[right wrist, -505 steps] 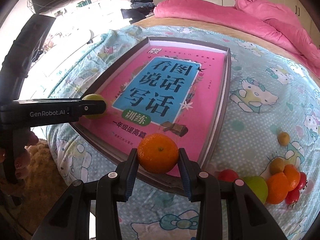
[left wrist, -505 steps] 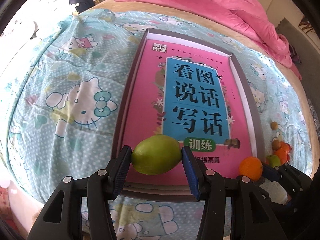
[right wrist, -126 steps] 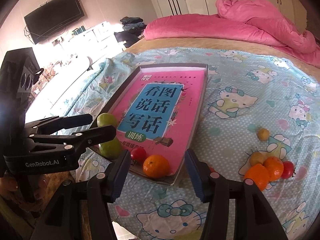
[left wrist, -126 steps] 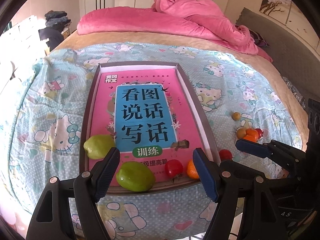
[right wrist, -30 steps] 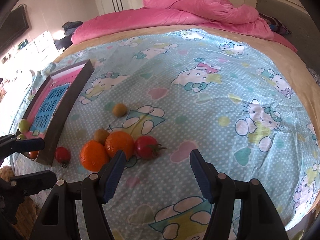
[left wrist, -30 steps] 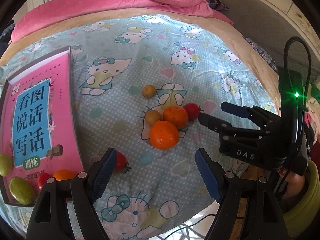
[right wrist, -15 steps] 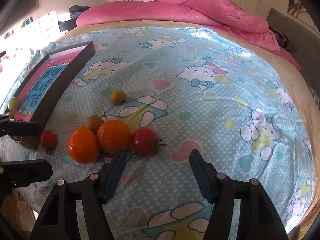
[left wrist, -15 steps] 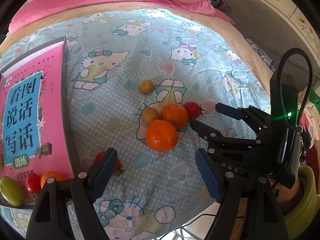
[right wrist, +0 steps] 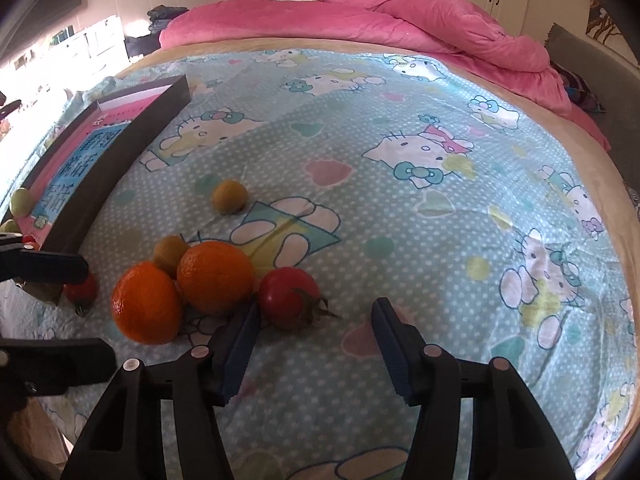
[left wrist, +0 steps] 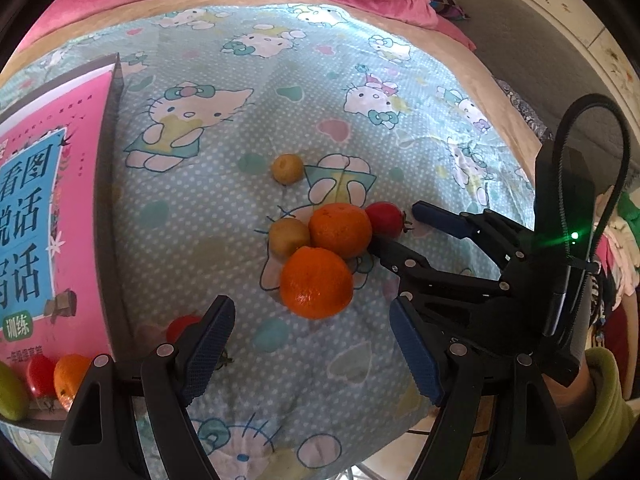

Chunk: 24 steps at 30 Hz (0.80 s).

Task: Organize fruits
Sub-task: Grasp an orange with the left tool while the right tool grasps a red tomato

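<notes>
- Right gripper (right wrist: 316,316) points down at the bedsheet (right wrist: 400,208), its jaws closing, with the red tomato (right wrist: 289,297) just ahead of the tips and nearer the left finger; the pads do not press on it.
- At 9 o'clock of that tomato, touching or nearly so, sits an orange (right wrist: 215,277); a second orange (right wrist: 146,307) lies against it, lower and further toward 9.
- Behind the two oranges, at 11 o'clock, a small yellow-brown fruit (right wrist: 170,255) tucks in; another one (right wrist: 229,197) lies apart, further toward 12.
- Left gripper (left wrist: 312,320) hangs spread wide and empty above the sheet, with the nearer orange (left wrist: 316,282) just beyond its open tips.
- Just outside its left finger, a second tomato (left wrist: 182,327) lies on the sheet beside the tray wall, partly hidden.
- Out at 9 o'clock is the tray (left wrist: 114,216), dark-walled, with a pink book (left wrist: 48,208) lying flat inside it.
- At the near end of the tray, on the book: a small orange (left wrist: 70,374), a red tomato (left wrist: 40,374) and a green fruit (left wrist: 10,394), side by side; the right wrist view shows another green fruit (right wrist: 22,202) further along.
- Far at 12 o'clock, a pink duvet (right wrist: 400,28) is heaped at the head of the bed.
</notes>
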Available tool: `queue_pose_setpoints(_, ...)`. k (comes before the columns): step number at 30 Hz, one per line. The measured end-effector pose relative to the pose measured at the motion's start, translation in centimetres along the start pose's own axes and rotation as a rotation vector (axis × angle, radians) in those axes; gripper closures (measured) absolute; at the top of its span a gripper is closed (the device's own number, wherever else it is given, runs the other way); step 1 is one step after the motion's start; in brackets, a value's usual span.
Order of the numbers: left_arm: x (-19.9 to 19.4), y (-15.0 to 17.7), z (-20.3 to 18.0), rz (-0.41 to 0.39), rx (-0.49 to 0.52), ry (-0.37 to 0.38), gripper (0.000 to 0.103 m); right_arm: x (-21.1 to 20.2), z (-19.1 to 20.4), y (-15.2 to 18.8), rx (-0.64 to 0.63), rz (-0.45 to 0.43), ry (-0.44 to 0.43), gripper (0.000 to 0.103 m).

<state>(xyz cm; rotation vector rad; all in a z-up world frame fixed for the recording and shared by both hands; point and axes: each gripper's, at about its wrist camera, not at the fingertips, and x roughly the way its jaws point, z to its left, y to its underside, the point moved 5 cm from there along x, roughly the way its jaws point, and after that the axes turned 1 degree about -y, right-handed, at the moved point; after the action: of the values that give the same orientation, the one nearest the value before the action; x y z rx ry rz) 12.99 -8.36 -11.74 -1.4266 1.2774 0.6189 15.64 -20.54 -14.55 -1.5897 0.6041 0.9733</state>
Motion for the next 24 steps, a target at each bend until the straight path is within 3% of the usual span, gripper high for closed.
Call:
queue_pose_setpoints(8, 1.2, -0.5, 0.4, 0.015, -0.037, 0.011, 0.024, 0.7, 0.4, -0.3, -0.017, -0.001, -0.029, 0.062)
queue_pose_setpoints(12, 1.8, -0.8, 0.4, 0.028, -0.058, 0.025, 0.033, 0.7, 0.7, -0.2, -0.023, -0.003, -0.034, 0.069)
queue_pose_setpoints(20, 2.7, -1.1, -0.5, 0.039, -0.047, 0.022, 0.038, 0.5, -0.2, -0.1, 0.048, -0.004, -0.081, 0.071)
queue_pose_setpoints(24, 3.1, -1.1, -0.6, 0.050, -0.054, 0.020, 0.050, 0.3, -0.7, -0.1, 0.084, -0.004, -0.101, 0.071)
